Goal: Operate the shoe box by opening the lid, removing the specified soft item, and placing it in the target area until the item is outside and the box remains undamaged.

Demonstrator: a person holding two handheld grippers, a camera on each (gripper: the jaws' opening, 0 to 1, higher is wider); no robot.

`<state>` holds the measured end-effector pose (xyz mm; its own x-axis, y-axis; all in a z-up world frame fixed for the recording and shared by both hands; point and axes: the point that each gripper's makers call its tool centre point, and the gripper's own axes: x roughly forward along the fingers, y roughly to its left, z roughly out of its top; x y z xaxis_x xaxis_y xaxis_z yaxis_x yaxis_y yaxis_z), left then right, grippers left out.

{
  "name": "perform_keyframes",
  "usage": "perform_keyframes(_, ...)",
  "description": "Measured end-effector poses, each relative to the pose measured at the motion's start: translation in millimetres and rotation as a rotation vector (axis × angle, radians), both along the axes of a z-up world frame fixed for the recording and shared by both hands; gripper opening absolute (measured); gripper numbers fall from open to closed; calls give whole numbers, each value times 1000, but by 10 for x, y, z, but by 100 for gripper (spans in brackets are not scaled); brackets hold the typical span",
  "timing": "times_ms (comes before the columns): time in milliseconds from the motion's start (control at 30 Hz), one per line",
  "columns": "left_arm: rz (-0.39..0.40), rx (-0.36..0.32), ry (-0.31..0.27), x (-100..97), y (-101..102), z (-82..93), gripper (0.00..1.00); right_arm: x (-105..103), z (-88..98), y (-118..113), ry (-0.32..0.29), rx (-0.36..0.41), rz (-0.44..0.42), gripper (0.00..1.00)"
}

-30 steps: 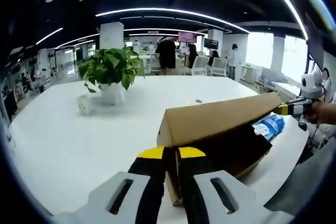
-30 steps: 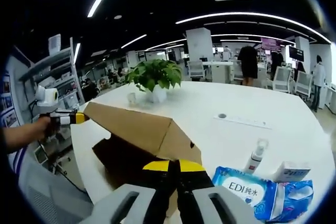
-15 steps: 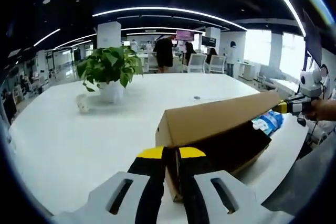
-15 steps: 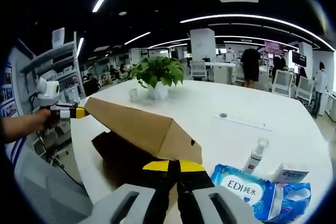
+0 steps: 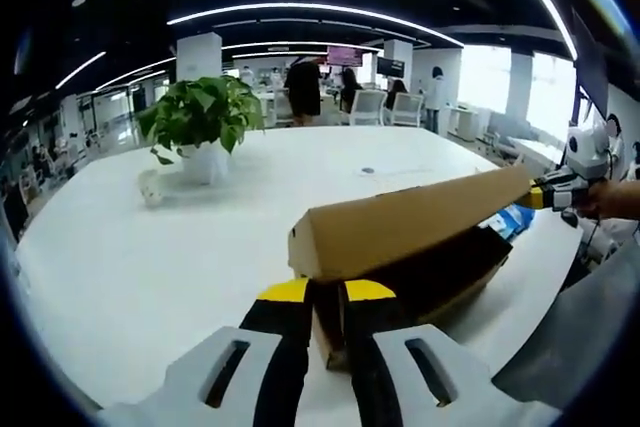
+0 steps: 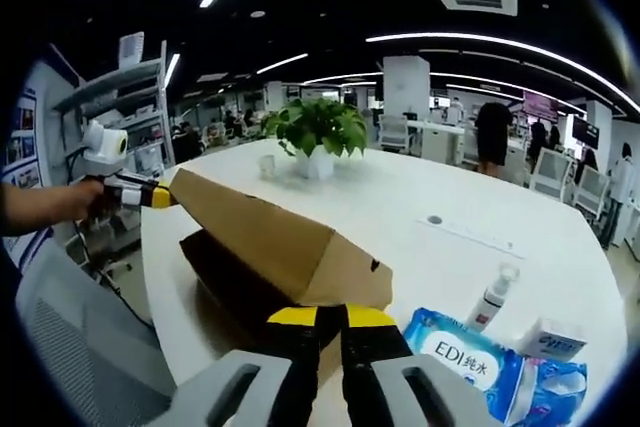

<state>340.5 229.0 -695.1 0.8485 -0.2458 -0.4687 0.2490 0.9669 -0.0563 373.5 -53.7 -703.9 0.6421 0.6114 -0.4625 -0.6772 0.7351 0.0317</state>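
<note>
Right now the brown cardboard shoe box is sitting on the white table, filling the centre and right of the left gripper view, with its lid tilting up above the dark open interior. At the bottom centre of that view the left gripper is showing its two yellow-tipped black jaws standing nearly together, pinching the near corner of the lid between them. At the far right edge the right gripper is coming in, held by a hand, its yellow tip touching the other end of the lid.

Seen from the right gripper view, the box is lying in the lower centre-left with the lid slanting over it. The right gripper is rising from the bottom centre, its jaws almost closed and nipping the lid's near corner. The left gripper is appearing at the left edge of the frame, pressing against the far end of the lid.

A blue soft tissue pack is lying on the table at the lower right, outside the box, beside a small white spray bottle and a small white carton. A potted green plant is standing in the upper centre
</note>
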Motion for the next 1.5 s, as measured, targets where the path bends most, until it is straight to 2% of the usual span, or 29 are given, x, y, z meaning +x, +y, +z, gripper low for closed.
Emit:
perform_keyframes(333, -30, 11, 27, -69, -38, -91, 12, -67, -99, 22, 14, -11, 43, 6)
perform_keyframes(633, -74, 29, 58, -133, -89, -202, 18, -152, -212, 77, 33, -19, 87, 14)
perform_keyframes(867, -103, 46, 82, -174, -127, -295, 23, -206, -287, 89, 24, -57, 122, 17)
perform_keyframes(1500, -130, 110, 131, -239, -154, -537, 26, -265, -478, 106, 42, -110, 153, 23)
